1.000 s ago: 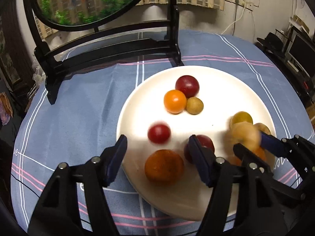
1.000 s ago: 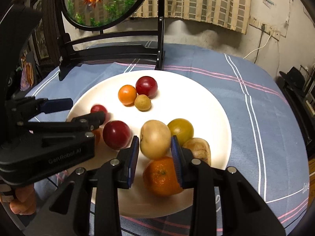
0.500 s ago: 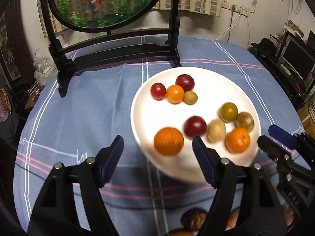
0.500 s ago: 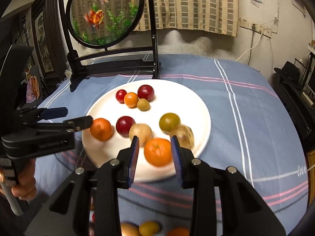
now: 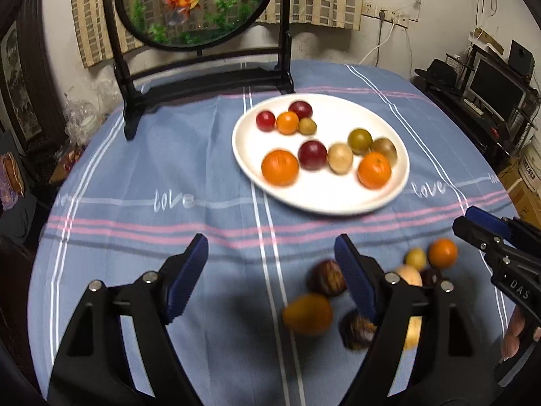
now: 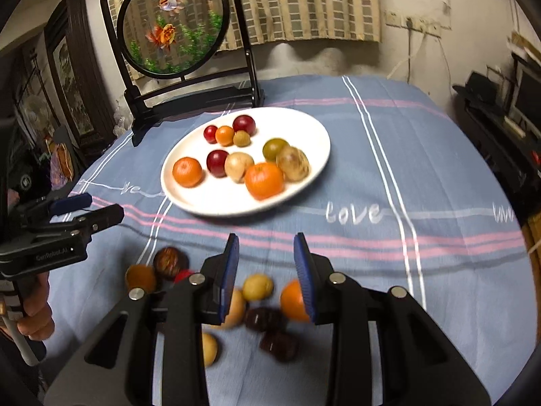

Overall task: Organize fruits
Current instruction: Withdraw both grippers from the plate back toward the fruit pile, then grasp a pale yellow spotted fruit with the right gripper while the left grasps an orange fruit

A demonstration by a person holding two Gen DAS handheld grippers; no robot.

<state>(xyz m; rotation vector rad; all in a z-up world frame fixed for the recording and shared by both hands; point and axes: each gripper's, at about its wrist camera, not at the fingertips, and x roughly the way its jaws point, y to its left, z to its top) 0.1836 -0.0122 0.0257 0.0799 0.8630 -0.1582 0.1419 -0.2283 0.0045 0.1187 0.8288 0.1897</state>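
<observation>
A white plate [image 5: 324, 199] [image 6: 318, 135] on the blue tablecloth holds several fruits: two oranges [image 5: 280, 167], red plums, a tan fruit [image 6: 238, 166], a green one and small ones at the back. Several loose fruits lie on the cloth nearer to me, among them an orange [image 5: 442, 253] [image 6: 293, 300], a yellow fruit [image 6: 257, 287] and dark brown ones [image 5: 326, 277]. My left gripper [image 5: 272, 270] is open and empty, above the cloth left of the loose fruits. My right gripper [image 6: 266, 267] is open and empty, over the loose fruits.
A black stand with a round goldfish panel [image 5: 199, 3] [image 6: 172, 23] stands at the table's far side behind the plate. The tablecloth [image 5: 152, 155] has pink and white stripes. Furniture and a monitor [image 5: 497, 88] sit beyond the right edge.
Both grippers have pulled back and up from the plate. The right gripper let go of the tan fruit, now on the plate. Loose fruits on the cloth have come into view.
</observation>
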